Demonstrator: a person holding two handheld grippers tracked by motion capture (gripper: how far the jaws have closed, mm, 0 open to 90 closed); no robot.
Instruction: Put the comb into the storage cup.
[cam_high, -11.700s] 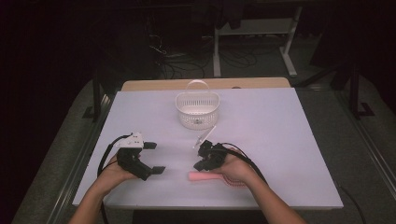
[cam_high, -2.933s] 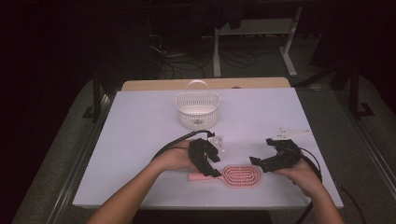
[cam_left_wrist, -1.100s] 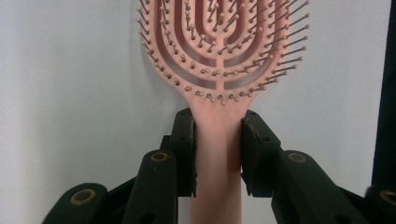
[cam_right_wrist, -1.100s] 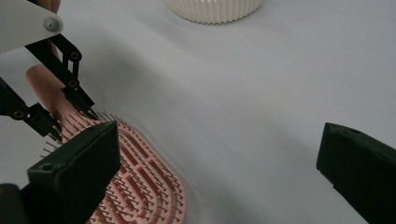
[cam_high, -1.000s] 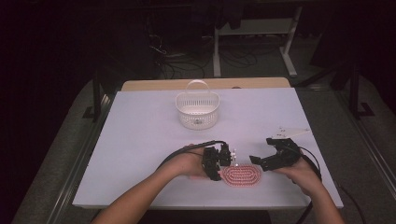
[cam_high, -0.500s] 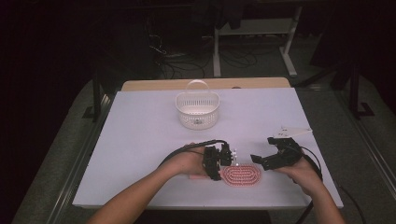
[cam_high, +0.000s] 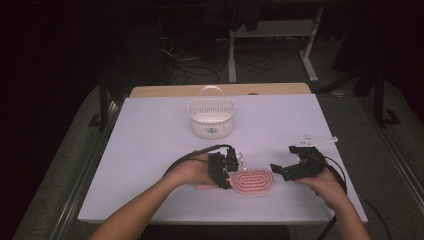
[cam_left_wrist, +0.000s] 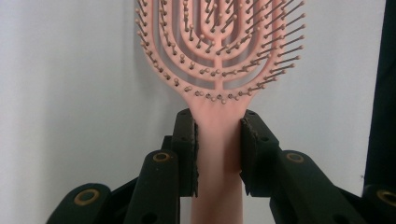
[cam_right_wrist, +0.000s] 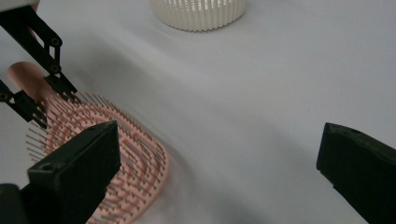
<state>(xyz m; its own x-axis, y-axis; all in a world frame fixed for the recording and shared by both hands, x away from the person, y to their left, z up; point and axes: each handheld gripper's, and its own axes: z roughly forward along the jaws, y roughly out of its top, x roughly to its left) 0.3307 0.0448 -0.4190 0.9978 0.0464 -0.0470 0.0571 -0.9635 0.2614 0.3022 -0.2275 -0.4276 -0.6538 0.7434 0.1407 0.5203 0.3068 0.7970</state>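
Left gripper view: our left tongs (cam_left_wrist: 218, 154) are clamping the neck of a pink plastic vented hairbrush (cam_left_wrist: 219, 56), lying bristles-up on the white counter (cam_high: 150, 150). Our right tongs (cam_high: 281, 170) are hovering spread wide just beside the brush head, while a white ribbed plastic basket (cam_high: 211, 117) is standing well behind.

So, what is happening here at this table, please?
A person works at a white table with a gripper in each hand. The left gripper is shut on the neck of a pink hairbrush, which lies near the front edge with its bristles up. The right gripper is open just beside the brush head, not touching it. A white basket stands farther back.
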